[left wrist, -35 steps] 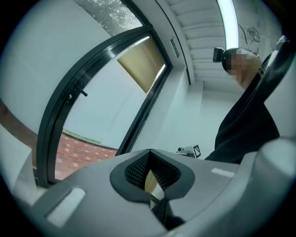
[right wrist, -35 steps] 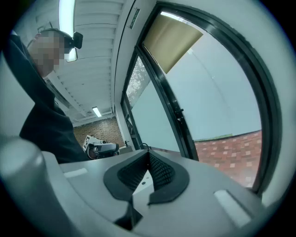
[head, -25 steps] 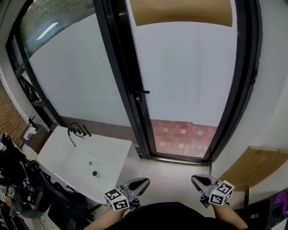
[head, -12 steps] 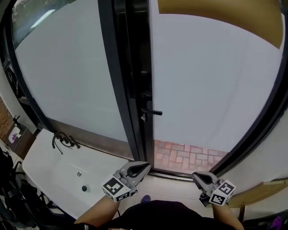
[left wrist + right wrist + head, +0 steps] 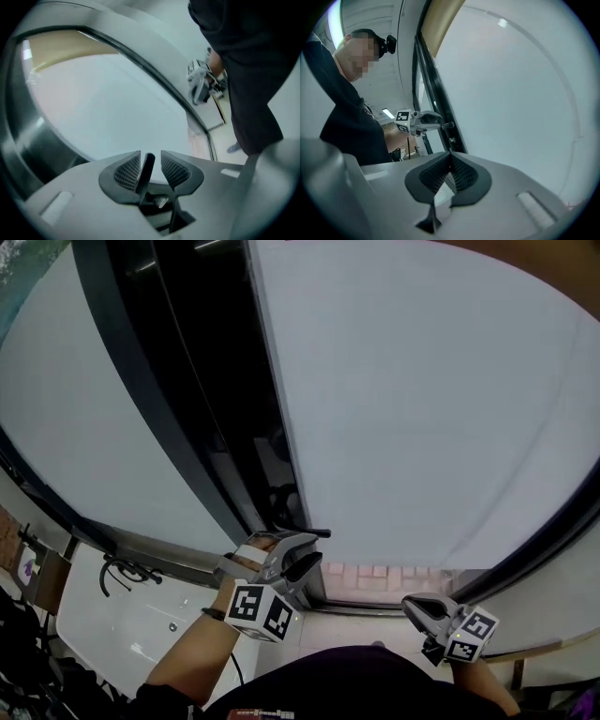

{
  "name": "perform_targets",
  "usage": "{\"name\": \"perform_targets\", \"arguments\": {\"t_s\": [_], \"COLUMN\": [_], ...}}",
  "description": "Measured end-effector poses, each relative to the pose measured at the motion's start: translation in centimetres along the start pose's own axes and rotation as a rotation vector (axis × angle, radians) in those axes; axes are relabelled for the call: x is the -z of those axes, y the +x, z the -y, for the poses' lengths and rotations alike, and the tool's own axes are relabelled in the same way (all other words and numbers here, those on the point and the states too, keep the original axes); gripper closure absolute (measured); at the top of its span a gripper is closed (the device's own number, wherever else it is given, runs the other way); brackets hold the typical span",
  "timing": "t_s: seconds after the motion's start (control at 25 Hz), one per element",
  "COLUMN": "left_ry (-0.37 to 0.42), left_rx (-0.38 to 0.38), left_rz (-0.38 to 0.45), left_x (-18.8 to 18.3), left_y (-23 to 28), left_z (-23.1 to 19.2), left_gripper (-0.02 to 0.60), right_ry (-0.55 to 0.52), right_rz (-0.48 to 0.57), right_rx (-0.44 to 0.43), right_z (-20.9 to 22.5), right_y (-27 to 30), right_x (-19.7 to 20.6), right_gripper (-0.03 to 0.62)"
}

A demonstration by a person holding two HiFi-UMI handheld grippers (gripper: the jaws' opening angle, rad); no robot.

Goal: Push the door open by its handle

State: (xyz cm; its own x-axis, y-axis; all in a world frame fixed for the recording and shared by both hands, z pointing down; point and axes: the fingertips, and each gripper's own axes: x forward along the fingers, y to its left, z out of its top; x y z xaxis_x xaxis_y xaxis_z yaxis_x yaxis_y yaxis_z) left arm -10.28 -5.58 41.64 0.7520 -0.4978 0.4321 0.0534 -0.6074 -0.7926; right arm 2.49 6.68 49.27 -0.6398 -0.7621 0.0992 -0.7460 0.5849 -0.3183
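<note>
At the black-framed, frosted-glass door's (image 5: 403,409) left edge, the slim black lever handle (image 5: 322,533) juts rightward between the left gripper's (image 5: 307,554) opening fingers; its base is hard to make out against the dark frame. Lower right, the right gripper (image 5: 411,604) hangs clear, fingers closed on nothing.

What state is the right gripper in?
Shut, empty: the right gripper has its jaws together with nothing between them.
</note>
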Motion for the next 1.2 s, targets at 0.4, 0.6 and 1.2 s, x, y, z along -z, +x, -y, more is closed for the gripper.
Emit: {"name": "perform_targets", "arguments": {"t_s": [0.4, 0.6, 1.2], "left_ry": [0.316, 0.367, 0.683], "left_rx": [0.088, -0.017, -0.081], "left_rz": [-0.453, -0.506, -0.727], "left_x": [6.5, 6.0, 10.2], "left_y": [8.8, 9.6, 11.7], "left_z": [1.6, 1.0, 2.4], "left_gripper": [0.49, 0.58, 0.581], "right_ry": [0.006, 0.044, 0.078], "right_rz": [-0.04, -0.056, -0.033], "right_rx": [-0.228, -0.249, -0.294], "right_z": [4.9, 4.8, 3.2], "right_y": [3.2, 4.6, 9.4], "right_x": [-2.3, -1.3, -0.9], "right_gripper": [0.592, 0.592, 0.592]}}
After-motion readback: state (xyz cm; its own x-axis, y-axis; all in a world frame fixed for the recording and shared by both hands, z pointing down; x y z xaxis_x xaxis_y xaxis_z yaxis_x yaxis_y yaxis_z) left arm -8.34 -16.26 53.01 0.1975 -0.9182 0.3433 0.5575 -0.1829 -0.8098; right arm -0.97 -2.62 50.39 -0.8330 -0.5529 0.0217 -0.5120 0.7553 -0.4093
